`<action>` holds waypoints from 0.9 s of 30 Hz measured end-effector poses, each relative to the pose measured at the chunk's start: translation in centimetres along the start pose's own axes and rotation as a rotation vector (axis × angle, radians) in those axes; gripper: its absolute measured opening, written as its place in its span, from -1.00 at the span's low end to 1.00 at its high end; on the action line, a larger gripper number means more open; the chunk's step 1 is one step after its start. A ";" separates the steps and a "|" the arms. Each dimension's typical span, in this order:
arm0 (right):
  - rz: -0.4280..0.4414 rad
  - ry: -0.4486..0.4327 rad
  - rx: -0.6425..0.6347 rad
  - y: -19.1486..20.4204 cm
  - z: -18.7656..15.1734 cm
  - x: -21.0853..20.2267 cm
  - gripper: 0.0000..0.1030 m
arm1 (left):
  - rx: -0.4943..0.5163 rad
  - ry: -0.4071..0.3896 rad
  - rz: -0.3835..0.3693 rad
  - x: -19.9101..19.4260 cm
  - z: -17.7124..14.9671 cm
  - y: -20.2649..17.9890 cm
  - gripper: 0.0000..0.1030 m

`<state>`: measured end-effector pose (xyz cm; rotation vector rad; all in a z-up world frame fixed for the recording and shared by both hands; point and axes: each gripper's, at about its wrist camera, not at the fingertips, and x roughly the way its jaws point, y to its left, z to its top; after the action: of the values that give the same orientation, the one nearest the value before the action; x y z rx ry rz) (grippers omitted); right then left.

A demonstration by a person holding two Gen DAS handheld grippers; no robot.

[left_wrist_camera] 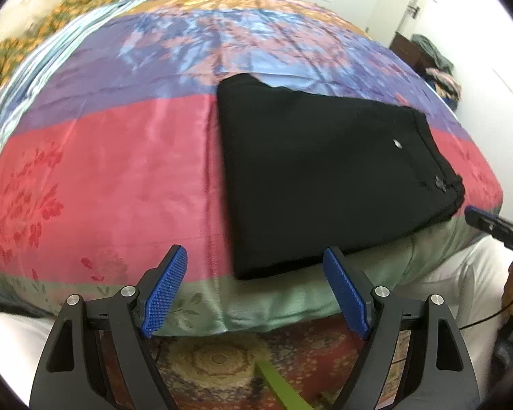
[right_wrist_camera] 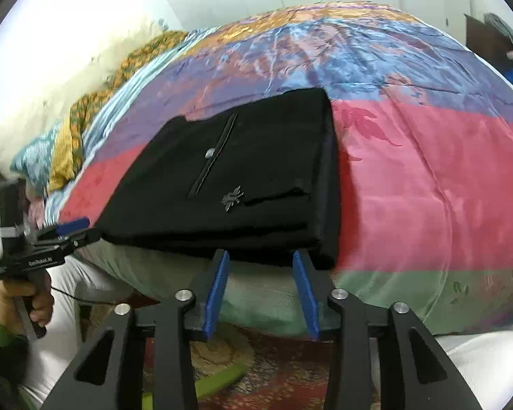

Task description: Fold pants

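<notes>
The black pants (left_wrist_camera: 325,171) lie folded into a flat rectangle near the front edge of the bed, a silver button (left_wrist_camera: 397,143) showing on top. My left gripper (left_wrist_camera: 255,248) hovers at their near left corner, jaws wide open and empty. In the right wrist view the pants (right_wrist_camera: 239,177) fill the middle, with a pocket slit and the button (right_wrist_camera: 209,153). My right gripper (right_wrist_camera: 260,254) sits at their near edge, jaws apart, only the green bed border between them. Each view also shows the other gripper: the right gripper (left_wrist_camera: 489,225) and the left gripper (right_wrist_camera: 71,229).
A glossy bedspread (left_wrist_camera: 102,171) in pink, purple and blue bands covers the bed. Orange patterned bedding (left_wrist_camera: 3,65) is bunched at the far left. A patterned rug (left_wrist_camera: 222,362) and a green strip (left_wrist_camera: 280,389) lie below. Dark furniture with clothes (left_wrist_camera: 424,54) stands at the far right.
</notes>
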<state>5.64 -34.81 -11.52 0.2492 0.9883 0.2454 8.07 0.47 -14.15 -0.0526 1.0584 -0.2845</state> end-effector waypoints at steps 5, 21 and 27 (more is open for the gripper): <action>0.035 -0.025 0.078 -1.3 -0.1 -0.8 -0.06 | -0.069 0.012 -0.036 0.0 0.1 2.2 0.62; 0.365 0.030 0.470 -9.9 5.2 1.4 0.20 | -0.181 0.128 -0.169 2.8 3.1 5.9 0.65; 0.354 0.191 0.445 -11.0 7.7 6.7 0.21 | -0.196 0.181 -0.239 5.4 4.9 5.3 0.65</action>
<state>16.69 -43.79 -16.23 0.8236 1.1801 0.3752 15.88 3.78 -17.25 -0.3359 1.2594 -0.4065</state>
